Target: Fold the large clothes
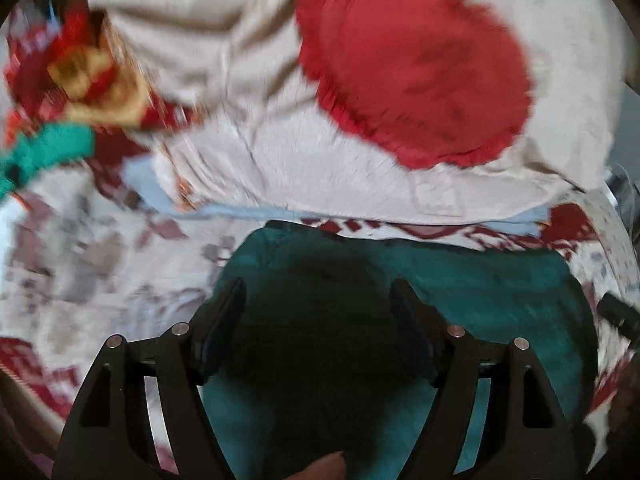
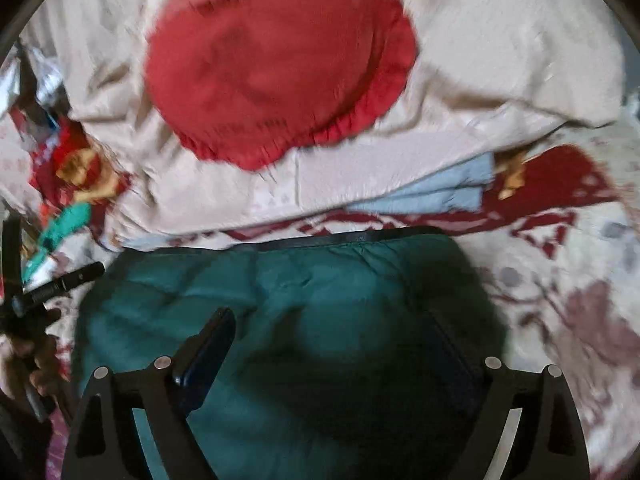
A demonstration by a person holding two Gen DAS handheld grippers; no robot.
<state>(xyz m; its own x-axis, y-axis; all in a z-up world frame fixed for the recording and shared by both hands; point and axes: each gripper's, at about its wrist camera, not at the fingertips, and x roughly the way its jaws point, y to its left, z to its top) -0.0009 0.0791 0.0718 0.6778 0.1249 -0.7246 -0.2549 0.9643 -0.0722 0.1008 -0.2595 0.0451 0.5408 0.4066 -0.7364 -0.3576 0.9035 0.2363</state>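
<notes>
A dark teal garment lies folded flat on a patterned bedspread, with a black band along its far edge. It also shows in the right wrist view. My left gripper is open, its jaws wide apart just above the garment. My right gripper is open over the same garment; its right finger is lost in shadow. Neither holds anything. Both views are motion-blurred.
A beige cloth with a red round cushion on it lies behind the garment. A light blue folded cloth sticks out beneath it. Red, yellow and green fabric is piled far left. The other gripper's handle shows at left.
</notes>
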